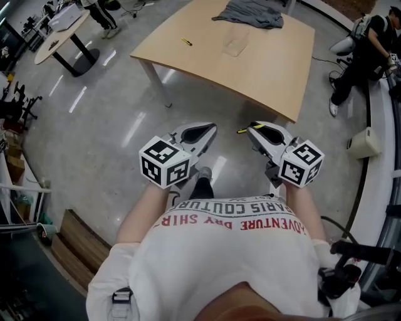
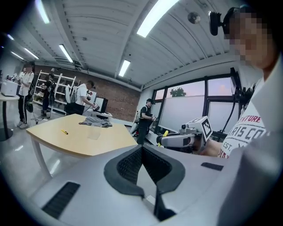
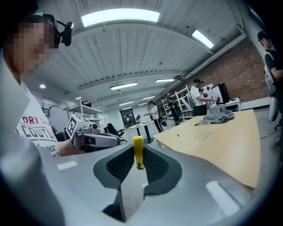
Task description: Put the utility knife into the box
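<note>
My right gripper [image 1: 252,127] is shut on a yellow utility knife [image 1: 242,130], whose end sticks out leftward past the jaw tips. In the right gripper view the knife [image 3: 138,152] stands upright between the closed jaws. My left gripper [image 1: 210,128] is shut with nothing in it, its pads meeting at the tip [image 2: 142,148]. Both grippers hang over the floor, short of the wooden table [image 1: 269,69]. A clear box [image 1: 235,42] sits on the table's far half, also visible as the box [image 2: 93,133] and box [image 3: 203,134].
A small yellow object [image 1: 187,42] lies on the table left of the box. A grey cloth [image 1: 250,12] is bunched at the table's far edge. A person [image 1: 366,44] sits at the right. A round table [image 1: 59,31] stands far left, a wooden step [image 1: 75,241] near left.
</note>
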Demonstrator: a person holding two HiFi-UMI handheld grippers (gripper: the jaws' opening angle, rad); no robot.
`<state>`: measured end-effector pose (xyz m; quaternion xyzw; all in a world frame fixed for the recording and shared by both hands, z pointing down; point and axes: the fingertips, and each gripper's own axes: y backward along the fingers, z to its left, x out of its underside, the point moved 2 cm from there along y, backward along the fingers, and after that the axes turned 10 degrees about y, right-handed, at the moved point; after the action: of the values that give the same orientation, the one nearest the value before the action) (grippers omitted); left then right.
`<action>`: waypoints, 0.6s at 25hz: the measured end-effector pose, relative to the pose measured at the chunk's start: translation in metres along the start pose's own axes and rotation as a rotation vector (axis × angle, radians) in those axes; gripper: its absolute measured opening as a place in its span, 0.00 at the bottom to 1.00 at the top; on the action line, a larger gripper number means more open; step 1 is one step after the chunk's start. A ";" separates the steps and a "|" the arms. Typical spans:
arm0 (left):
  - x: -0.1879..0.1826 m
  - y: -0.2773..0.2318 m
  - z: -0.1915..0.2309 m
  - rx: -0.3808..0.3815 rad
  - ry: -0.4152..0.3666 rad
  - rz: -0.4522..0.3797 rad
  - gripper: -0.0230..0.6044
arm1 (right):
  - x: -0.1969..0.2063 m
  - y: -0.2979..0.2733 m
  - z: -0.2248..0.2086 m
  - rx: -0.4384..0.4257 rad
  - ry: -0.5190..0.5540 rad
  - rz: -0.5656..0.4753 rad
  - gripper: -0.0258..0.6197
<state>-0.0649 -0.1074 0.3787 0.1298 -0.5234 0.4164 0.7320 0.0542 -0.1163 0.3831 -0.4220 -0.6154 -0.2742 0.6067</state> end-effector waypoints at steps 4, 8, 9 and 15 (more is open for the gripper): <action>-0.058 -0.026 0.104 0.001 -0.008 0.018 0.04 | -0.021 -0.094 -0.064 0.032 -0.019 0.016 0.13; -0.104 -0.050 0.191 0.013 0.014 0.037 0.04 | -0.052 -0.169 -0.122 0.076 -0.002 0.021 0.13; -0.116 -0.056 0.206 0.018 0.015 0.038 0.04 | -0.061 -0.182 -0.133 0.085 0.003 0.018 0.13; -0.168 -0.107 0.268 0.050 0.014 0.033 0.04 | -0.083 -0.233 -0.198 0.112 0.010 0.023 0.13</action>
<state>-0.1793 -0.4206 0.3697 0.1365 -0.5099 0.4424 0.7250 -0.0496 -0.4150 0.3652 -0.3930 -0.6221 -0.2345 0.6353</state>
